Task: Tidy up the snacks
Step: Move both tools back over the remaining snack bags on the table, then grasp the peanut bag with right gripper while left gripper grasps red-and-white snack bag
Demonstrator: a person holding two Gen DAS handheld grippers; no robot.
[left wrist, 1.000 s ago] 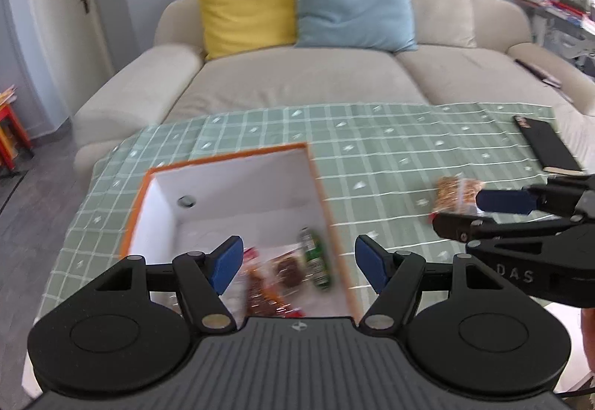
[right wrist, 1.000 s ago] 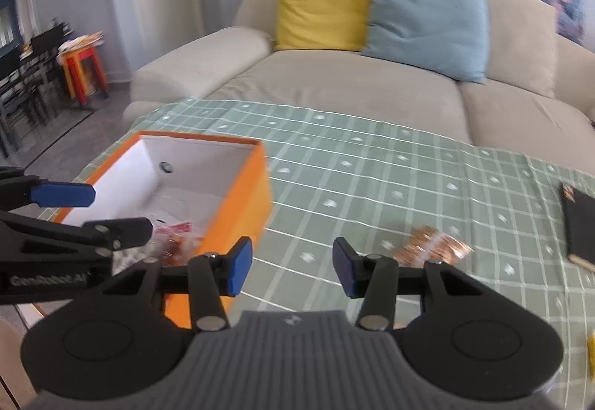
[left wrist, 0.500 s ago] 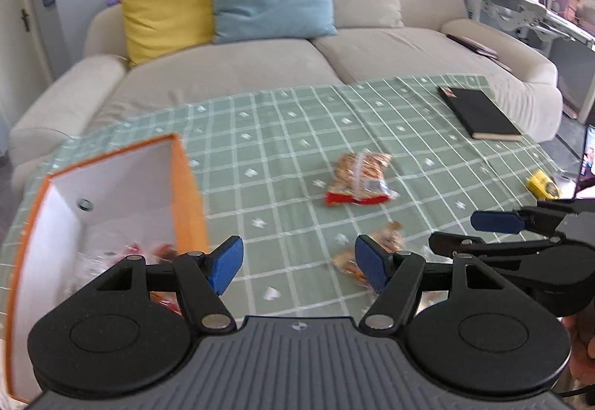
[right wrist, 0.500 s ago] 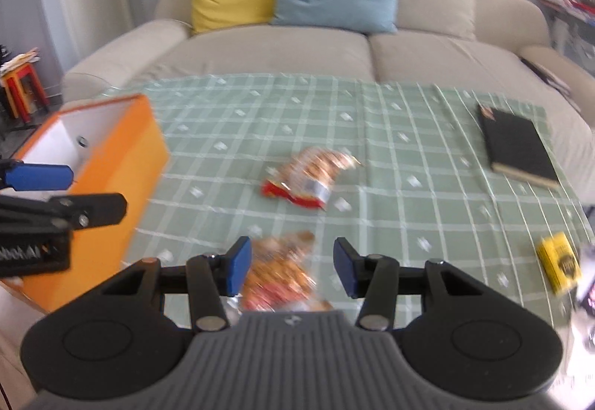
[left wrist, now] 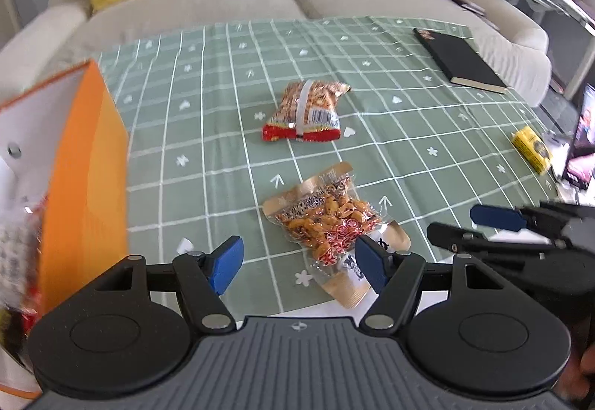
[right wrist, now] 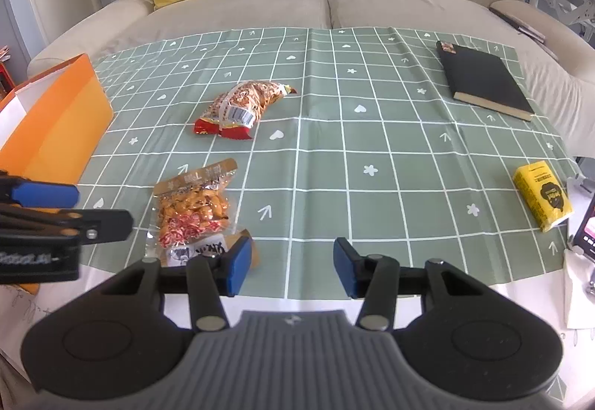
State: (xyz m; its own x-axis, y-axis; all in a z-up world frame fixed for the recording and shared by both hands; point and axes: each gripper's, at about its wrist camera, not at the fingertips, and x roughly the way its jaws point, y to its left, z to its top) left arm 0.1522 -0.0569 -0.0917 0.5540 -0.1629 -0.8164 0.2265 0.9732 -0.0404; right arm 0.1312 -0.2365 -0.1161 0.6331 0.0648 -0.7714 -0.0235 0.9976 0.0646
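desk point(right wrist: 390, 157) under green checked cloth. orange box point(right wrist: 55, 123) at its left edge. two snack packets lie apart on the cloth: red-ended one point(right wrist: 238, 105) mid-desk, clear peanut one point(left wrist: 331, 224) nearer. left tongs point(left wrist: 299, 268) spread wide, empty, above the peanut packet. right tongs point(right wrist: 292, 270) part open, empty.

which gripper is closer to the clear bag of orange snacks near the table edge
Left. The left gripper hovers open right over the clear snack bag; the right gripper is off to its right.
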